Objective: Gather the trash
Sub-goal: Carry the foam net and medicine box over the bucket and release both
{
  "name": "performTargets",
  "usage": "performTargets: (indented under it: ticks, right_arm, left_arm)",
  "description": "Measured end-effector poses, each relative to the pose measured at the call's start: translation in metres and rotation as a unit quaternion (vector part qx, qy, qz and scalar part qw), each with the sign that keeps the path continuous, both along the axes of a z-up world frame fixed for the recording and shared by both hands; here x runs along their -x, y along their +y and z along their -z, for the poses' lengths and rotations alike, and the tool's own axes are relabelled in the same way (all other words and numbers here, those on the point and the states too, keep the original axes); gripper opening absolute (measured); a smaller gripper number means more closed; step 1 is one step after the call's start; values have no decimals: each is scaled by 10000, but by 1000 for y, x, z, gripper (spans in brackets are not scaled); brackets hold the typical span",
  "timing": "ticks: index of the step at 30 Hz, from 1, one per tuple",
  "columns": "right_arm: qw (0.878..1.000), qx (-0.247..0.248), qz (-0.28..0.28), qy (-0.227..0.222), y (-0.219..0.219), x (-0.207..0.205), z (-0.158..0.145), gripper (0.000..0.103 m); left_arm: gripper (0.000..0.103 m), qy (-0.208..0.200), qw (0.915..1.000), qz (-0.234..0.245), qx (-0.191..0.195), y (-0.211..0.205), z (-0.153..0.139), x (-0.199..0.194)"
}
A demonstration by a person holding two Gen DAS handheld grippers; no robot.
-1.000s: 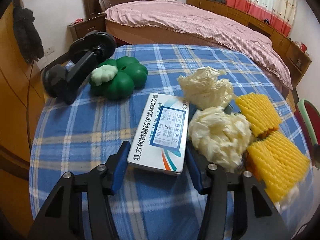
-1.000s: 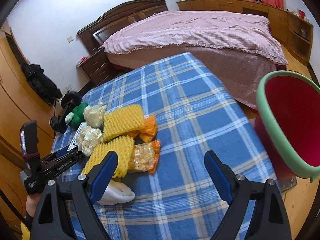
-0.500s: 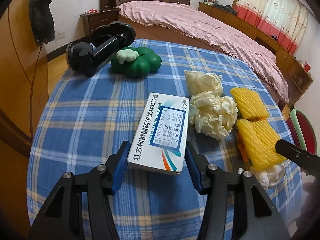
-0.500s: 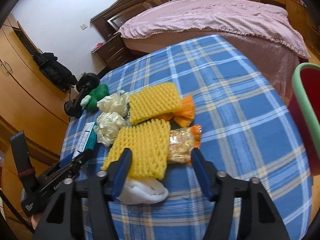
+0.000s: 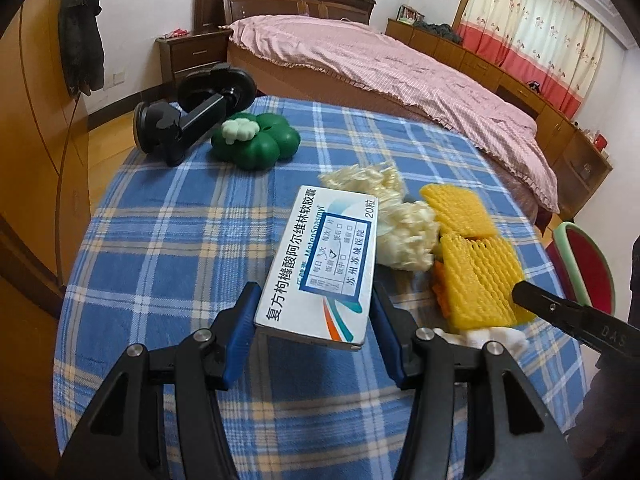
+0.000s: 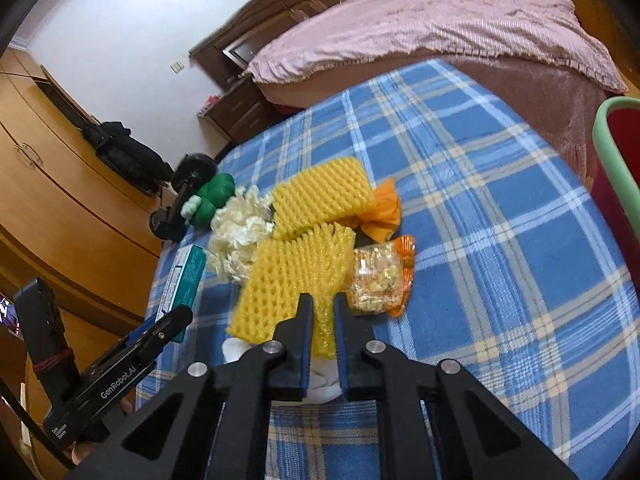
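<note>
The left gripper (image 5: 314, 308) is clamped on a white medicine box (image 5: 324, 268), its blue pads pressing the box's two long sides; the box is lifted clear of the blue plaid tablecloth (image 5: 168, 248) and tilts away from the camera. In the right wrist view the same box shows edge-on at about 9 o'clock.

The right gripper (image 6: 322, 320) has just been closing, and its jaws now pinch the near edge of a yellow foam net (image 6: 296, 280) — the foam bunches up between the pads. Under it, at 6 o'clock from the net, lies a white wad (image 6: 320, 376), partly hidden by the fingers.

The rest of the trash sits in a cluster at the table's middle. A second yellow foam net (image 6: 320, 196) lies at 12 o'clock from the gripped one, touching it. An orange wrapper (image 6: 386, 210) is just beside that second net at 3 o'clock. A clear snack packet (image 6: 378, 280) with orange ends touches the gripped net at 3 o'clock. Crumpled cream paper (image 6: 240, 232) lies at 10 o'clock.

Further off at 10 o'clock stand a green clover-shaped object (image 5: 256, 146) and a black suction mount (image 5: 192, 116), touching each other. A red bin with a green rim (image 6: 616, 168) is off the table's edge at 3 o'clock.
</note>
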State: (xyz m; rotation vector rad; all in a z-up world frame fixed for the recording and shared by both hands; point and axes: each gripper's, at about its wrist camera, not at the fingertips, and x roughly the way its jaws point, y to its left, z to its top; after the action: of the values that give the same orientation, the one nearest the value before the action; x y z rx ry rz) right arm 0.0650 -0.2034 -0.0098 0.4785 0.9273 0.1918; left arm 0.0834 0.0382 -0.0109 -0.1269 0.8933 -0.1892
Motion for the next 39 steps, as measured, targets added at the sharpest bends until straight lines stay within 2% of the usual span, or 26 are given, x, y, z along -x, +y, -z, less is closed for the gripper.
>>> performTargets:
  ticks: [8, 18, 32, 39]
  right_arm:
    - [9977, 110, 226, -623, -15, 24, -27, 11]
    - [9918, 237, 700, -1041, -48, 61, -49, 11]
    - [9751, 292, 1746, -1338, -123, 105, -63, 11]
    - [9644, 337, 2206, -1416, -156, 123, -67, 11]
  left_arm:
    - [55, -205, 9996, 162, 104, -12, -20, 13]
    - [55, -252, 9985, 410, 274, -40, -39, 26]
    - [55, -358, 9903, 1243, 498, -112, -64, 33]
    - [55, -385, 9852, 1616, 425, -153, -71, 32]
